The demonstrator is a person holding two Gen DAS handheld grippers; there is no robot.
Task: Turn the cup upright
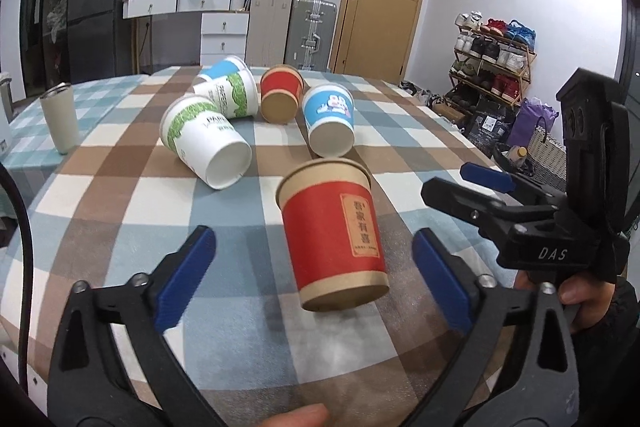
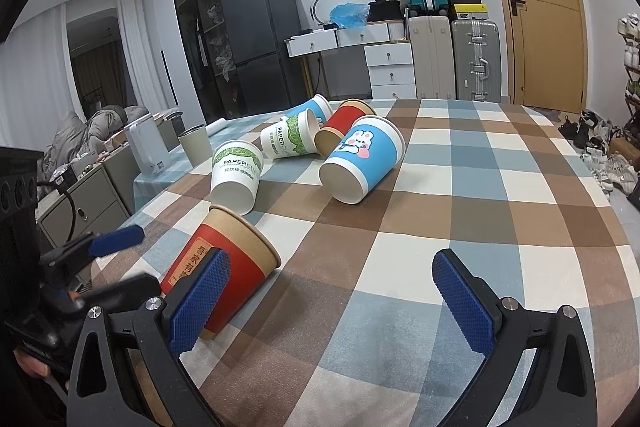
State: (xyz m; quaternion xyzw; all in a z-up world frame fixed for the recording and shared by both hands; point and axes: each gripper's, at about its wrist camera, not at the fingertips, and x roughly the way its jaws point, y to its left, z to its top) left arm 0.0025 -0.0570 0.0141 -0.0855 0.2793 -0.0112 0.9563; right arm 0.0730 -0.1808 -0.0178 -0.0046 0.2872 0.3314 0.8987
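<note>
Six paper cups lie on their sides on the table (image 1: 120, 227), which wears a blue, brown & white check cloth. Both tools come next in size: left tool (image 1: 314, 277) is spread wide w/ its blue pads either side of the nearest cup, touching nothing; right tool (image 2: 332, 301) is likewise spread wide, gripping nothing, its left pad in front of that same cup's side in the right wrist view, contact can't be told. Right tool also shows at the right edge of the left wrist view (image 1: 468, 183), near the cup. Nearest cup, the red cup w/ kraft rim (image 1: 334, 239), lies on its side close to the table's near edge, base toward the left tool, mouth toward the other cups. Beyond it, well apart: blue bunny cup (image 1: 330, 121), white & green cup (image 1: 204, 143), then a far cluster of a 2nd white & green cup (image 1: 234, 95), a 2nd red cup (image 1: 280, 95) & a 2nd blue cup (image 1: 222, 69). A beige tumbler (image 1: 60, 117) stands upright at the table's left.
</note>
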